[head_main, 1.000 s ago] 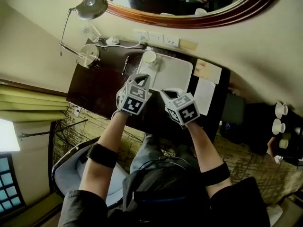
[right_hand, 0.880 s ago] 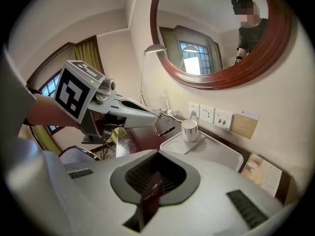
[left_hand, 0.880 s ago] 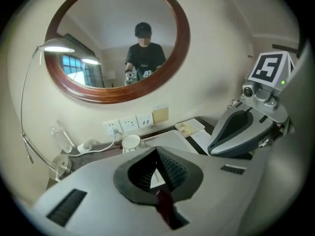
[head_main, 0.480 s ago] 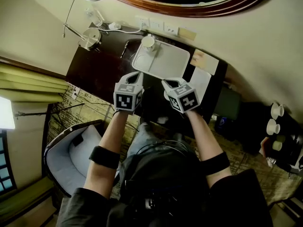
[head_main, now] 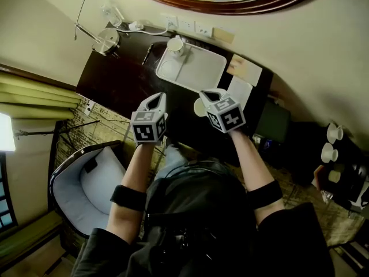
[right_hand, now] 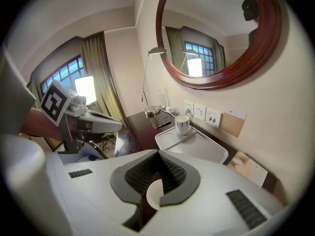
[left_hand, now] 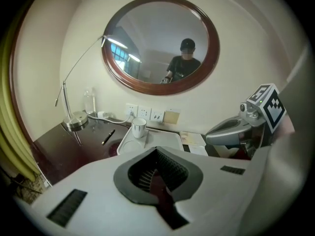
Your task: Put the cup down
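A white cup [head_main: 174,46] stands upright on the far left corner of a white tray [head_main: 199,74] at the back of the dark desk; it also shows as the cup [left_hand: 139,128] and the cup [right_hand: 182,124]. Both grippers hover over the desk's near half, well short of the tray. My left gripper [head_main: 157,100] [left_hand: 156,156] is shut with nothing in it. My right gripper [head_main: 212,94] [right_hand: 158,156] is shut too. A small white round thing [head_main: 199,107] [right_hand: 153,196] shows just under it; whether it is held I cannot tell.
A desk lamp [head_main: 104,39] and a pen [head_main: 147,53] are at the desk's left back. Wall sockets [head_main: 187,25] sit behind the tray, paper cards [head_main: 242,79] to its right. A round mirror hangs above. A chair [head_main: 86,183] stands at lower left.
Both grippers have drawn back from the tray toward the person. The left one has rolled, its marker cube now facing up. The cup and tray stay put.
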A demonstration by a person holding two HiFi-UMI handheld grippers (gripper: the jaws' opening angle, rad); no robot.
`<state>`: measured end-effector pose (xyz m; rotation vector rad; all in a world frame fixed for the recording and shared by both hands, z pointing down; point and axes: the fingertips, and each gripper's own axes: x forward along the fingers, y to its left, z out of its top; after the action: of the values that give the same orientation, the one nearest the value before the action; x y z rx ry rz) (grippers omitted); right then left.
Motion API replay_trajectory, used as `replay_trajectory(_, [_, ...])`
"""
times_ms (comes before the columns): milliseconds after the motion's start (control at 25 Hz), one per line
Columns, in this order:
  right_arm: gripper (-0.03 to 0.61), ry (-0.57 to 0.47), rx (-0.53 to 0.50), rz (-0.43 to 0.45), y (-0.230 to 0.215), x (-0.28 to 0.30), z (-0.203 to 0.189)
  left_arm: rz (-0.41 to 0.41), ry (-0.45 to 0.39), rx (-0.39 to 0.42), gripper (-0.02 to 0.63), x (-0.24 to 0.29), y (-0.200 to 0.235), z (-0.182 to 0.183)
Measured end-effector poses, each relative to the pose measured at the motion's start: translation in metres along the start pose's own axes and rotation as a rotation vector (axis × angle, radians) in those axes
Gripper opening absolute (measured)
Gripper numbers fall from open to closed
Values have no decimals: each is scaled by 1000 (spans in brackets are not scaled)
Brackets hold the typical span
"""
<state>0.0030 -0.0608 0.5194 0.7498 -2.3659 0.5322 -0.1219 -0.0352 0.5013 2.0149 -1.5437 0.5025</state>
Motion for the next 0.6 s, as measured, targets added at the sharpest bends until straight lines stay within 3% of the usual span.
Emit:
replay_trajectory(400, [11, 16, 31, -29, -16, -15, -10, 0, -33, -37, 3, -7, 2, -14])
replay_trajectory(600, [11, 18, 59, -39, -24, -19, -21, -66, -21, 26, 3, -1, -16, -21])
